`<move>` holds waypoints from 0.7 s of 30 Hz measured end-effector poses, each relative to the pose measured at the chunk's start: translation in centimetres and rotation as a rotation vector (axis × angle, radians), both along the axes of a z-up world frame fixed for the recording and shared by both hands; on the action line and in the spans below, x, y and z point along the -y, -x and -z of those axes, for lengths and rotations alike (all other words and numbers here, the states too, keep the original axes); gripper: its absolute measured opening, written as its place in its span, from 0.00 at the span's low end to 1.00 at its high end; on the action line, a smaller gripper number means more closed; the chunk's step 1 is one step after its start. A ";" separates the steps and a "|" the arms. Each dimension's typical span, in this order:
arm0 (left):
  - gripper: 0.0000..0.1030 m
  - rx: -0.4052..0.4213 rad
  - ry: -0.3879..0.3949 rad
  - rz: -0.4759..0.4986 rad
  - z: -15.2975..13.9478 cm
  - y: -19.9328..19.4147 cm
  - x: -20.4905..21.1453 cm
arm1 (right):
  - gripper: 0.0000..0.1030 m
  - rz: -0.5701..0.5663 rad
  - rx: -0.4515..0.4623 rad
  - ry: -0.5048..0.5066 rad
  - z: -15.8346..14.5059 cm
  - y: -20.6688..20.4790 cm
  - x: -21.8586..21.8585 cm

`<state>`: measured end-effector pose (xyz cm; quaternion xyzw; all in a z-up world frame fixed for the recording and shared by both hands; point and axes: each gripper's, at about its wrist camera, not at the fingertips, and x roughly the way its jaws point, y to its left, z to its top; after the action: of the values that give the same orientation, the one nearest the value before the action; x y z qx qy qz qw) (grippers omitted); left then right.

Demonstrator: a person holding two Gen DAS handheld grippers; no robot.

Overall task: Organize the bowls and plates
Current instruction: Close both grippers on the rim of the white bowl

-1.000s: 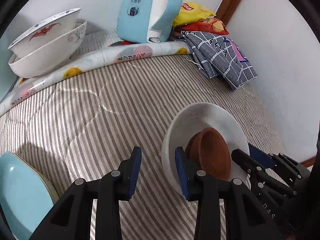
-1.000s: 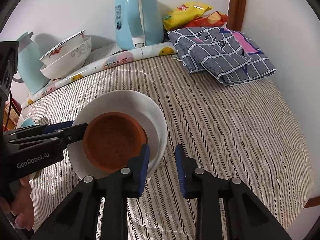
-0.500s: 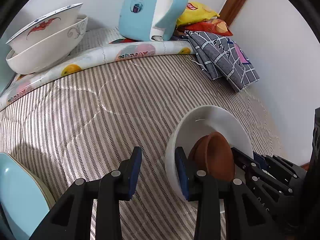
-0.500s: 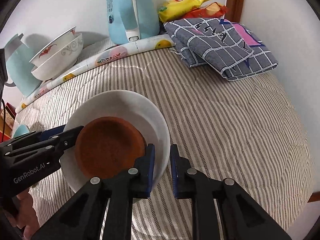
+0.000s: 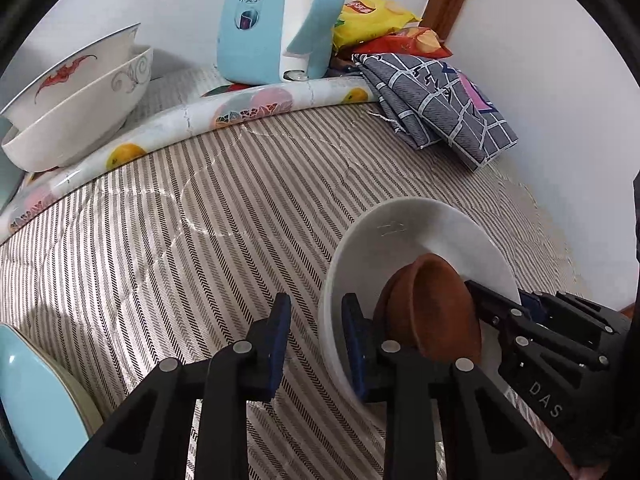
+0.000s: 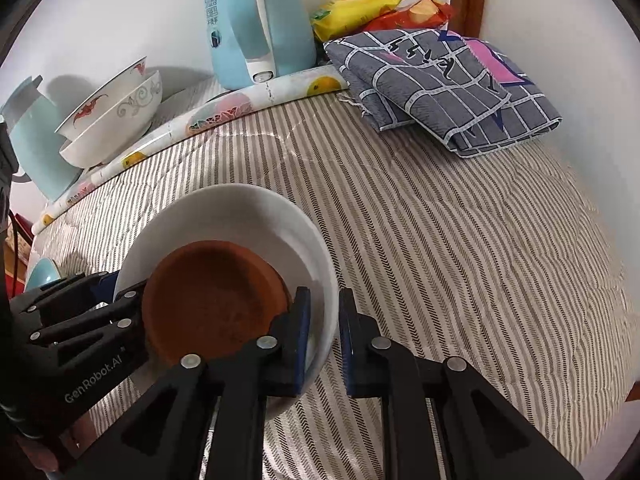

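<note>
A white bowl rests on the striped cloth with a brown clay dish inside it. My left gripper straddles the bowl's near rim, one finger inside and one outside, with a gap left. My right gripper straddles the opposite rim and is nearly closed on it. Two stacked white patterned bowls stand at the back left. A light blue plate lies at the lower left edge.
A blue kettle stands at the back on a fruit-print mat. A folded grey checked cloth and snack bags lie at the back right by the wall. A second blue jug is far left.
My right gripper's fingers have narrowed around the white bowl's rim. My left gripper has narrowed around the opposite rim. The bowl has shifted slightly and tilted.
</note>
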<state>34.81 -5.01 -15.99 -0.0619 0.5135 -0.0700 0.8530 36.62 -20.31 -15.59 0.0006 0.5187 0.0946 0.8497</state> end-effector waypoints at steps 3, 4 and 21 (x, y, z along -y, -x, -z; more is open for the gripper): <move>0.21 -0.017 0.023 -0.007 0.1 -0.2 -0.2 | 0.14 0.005 0.000 -0.004 0.0 0.0 0.0; 0.19 -0.021 0.037 -0.006 0.2 -0.2 -0.3 | 0.13 0.003 0.003 -0.007 0.0 0.0 -0.1; 0.12 -0.014 0.018 -0.001 -0.3 0.6 0.0 | 0.10 -0.004 0.037 0.002 -0.1 1.0 -0.1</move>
<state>34.20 -5.03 -15.72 -0.0704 0.5190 -0.0736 0.8487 35.57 -20.16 -15.46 -0.0029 0.5028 0.0959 0.8591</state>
